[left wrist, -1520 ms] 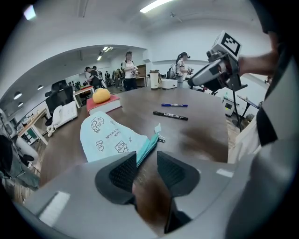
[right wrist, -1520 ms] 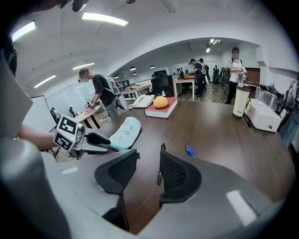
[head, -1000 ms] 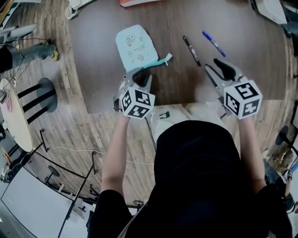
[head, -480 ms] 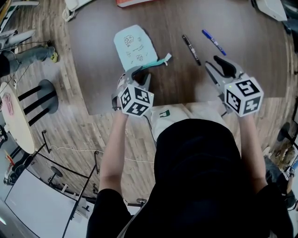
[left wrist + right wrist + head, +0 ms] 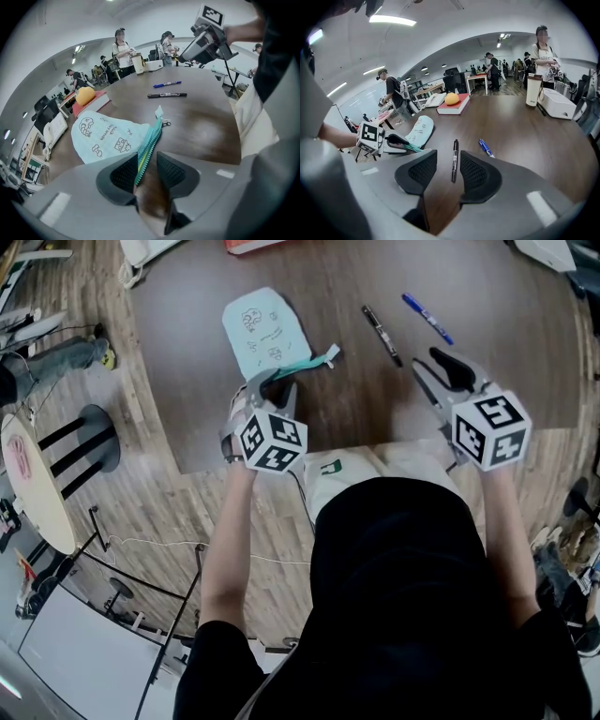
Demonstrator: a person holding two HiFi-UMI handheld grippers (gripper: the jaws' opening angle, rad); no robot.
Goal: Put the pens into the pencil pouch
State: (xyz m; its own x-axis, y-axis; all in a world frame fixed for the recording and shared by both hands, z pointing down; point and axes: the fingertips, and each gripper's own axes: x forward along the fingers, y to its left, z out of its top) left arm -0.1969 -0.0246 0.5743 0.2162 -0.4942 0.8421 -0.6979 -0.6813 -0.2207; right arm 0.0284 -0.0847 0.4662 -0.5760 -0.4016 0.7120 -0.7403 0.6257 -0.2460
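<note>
A pale blue pencil pouch point(image 5: 263, 329) point(image 5: 107, 137) lies flat on the brown table, its teal zipper edge point(image 5: 150, 143) running toward me. My left gripper point(image 5: 272, 388) point(image 5: 146, 169) is tilted down over the near end of that zipper. Its jaws have just been closing a little, and the zipper end lies between them with a gap still showing, so it is open. A black pen point(image 5: 382, 336) point(image 5: 454, 159) and a blue pen point(image 5: 427, 318) point(image 5: 486, 147) lie further right. My right gripper point(image 5: 437, 369) point(image 5: 443, 172) is open and empty, short of the black pen.
A red book point(image 5: 453, 106) with an orange object on it, a white cup point(image 5: 533, 90) and a white box point(image 5: 557, 104) stand at the table's far side. The table's front edge point(image 5: 281, 457) runs just under both grippers. Several people are in the room behind.
Both hands stay where they were. The left gripper has rolled slightly over the pouch's zipper end. The pens and pouch have not moved on the table.
</note>
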